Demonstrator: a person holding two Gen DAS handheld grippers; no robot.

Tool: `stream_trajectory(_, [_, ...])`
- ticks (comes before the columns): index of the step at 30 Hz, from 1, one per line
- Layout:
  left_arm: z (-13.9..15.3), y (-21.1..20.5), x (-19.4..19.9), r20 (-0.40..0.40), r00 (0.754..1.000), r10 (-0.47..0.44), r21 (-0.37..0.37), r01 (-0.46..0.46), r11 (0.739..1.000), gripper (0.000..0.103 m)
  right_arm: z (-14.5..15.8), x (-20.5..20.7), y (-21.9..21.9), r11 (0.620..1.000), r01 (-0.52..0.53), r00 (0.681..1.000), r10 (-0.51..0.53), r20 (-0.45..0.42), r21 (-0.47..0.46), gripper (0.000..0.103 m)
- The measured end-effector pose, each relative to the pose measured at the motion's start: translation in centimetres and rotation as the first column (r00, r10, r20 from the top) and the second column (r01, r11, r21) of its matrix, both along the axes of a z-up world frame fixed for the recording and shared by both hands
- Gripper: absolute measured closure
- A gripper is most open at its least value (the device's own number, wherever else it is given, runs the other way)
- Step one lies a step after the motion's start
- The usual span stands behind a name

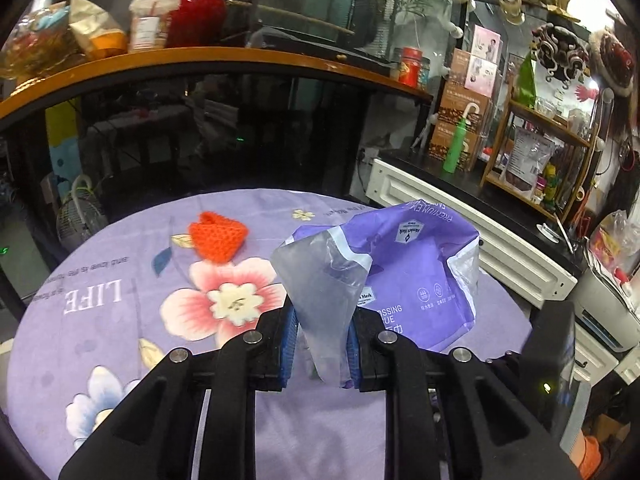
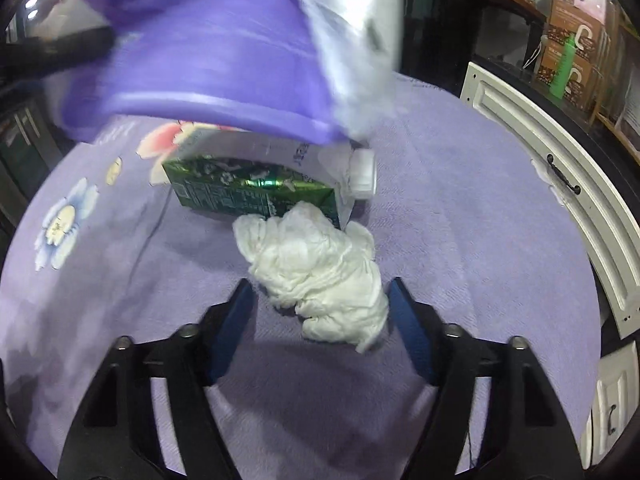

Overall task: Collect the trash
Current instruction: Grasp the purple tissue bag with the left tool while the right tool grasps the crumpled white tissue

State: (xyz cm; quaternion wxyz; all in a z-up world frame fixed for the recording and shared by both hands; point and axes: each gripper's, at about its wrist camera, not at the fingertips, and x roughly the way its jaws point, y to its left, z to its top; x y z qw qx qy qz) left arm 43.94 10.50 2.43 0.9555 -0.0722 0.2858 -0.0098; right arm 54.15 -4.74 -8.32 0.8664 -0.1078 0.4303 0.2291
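Note:
My left gripper point(image 1: 320, 344) is shut on a purple plastic wrapper point(image 1: 416, 280) with a clear flap, held above the round table. The same wrapper shows blurred at the top of the right wrist view point(image 2: 208, 48). My right gripper point(image 2: 322, 320) is open, its jaws on either side of a crumpled white tissue point(image 2: 320, 268) that lies on the table. Just beyond the tissue lies a green and white drink carton point(image 2: 256, 184) on its side, with a white cap point(image 2: 364, 174).
A purple floral tablecloth point(image 1: 120, 320) covers the table. An orange knitted piece point(image 1: 218, 236) lies on its far side. A white cabinet point(image 1: 460, 224) stands to the right, and a dark glass counter with a wooden top point(image 1: 200, 56) stands behind.

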Motion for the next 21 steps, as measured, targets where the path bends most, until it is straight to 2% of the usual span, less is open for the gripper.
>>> stream_trajectory(1, [0.0,0.3,-0.2,0.003,1.000,0.006,-0.003,-0.005,1.000,0.082,0.0,-0.1,0.0,1.000,0.003,1.000,-0.003,0.011,0.000,0.048])
stream_trajectory(3, [0.1,0.9,-0.7,0.008,1.000,0.017,-0.013,-0.017,1.000,0.082,0.2,-0.2,-0.3,1.000,0.011,1.000,-0.011,0.006,0.007,0.065])
stream_trajectory(5, [0.0,1.5,-1.2,0.013,0.999,0.037,-0.012,-0.037,0.999,0.082,0.3,-0.4,-0.6,1.000,0.019,1.000,-0.019,-0.006,0.018,0.076])
stream_trajectory(13, [-0.3,1.9,-3.8,0.022,0.998,0.056,-0.044,-0.055,0.998,0.082,1.8,-3.5,-3.0,0.995,0.025,1.000,-0.025,-0.001,0.098,0.079])
stream_trajectory(21, [0.0,-0.1,-9.1,0.053,0.998,0.040,-0.048,-0.037,0.998,0.082,4.4,-10.4,-7.1,0.986,0.044,0.998,-0.051,0.040,0.161,0.079])
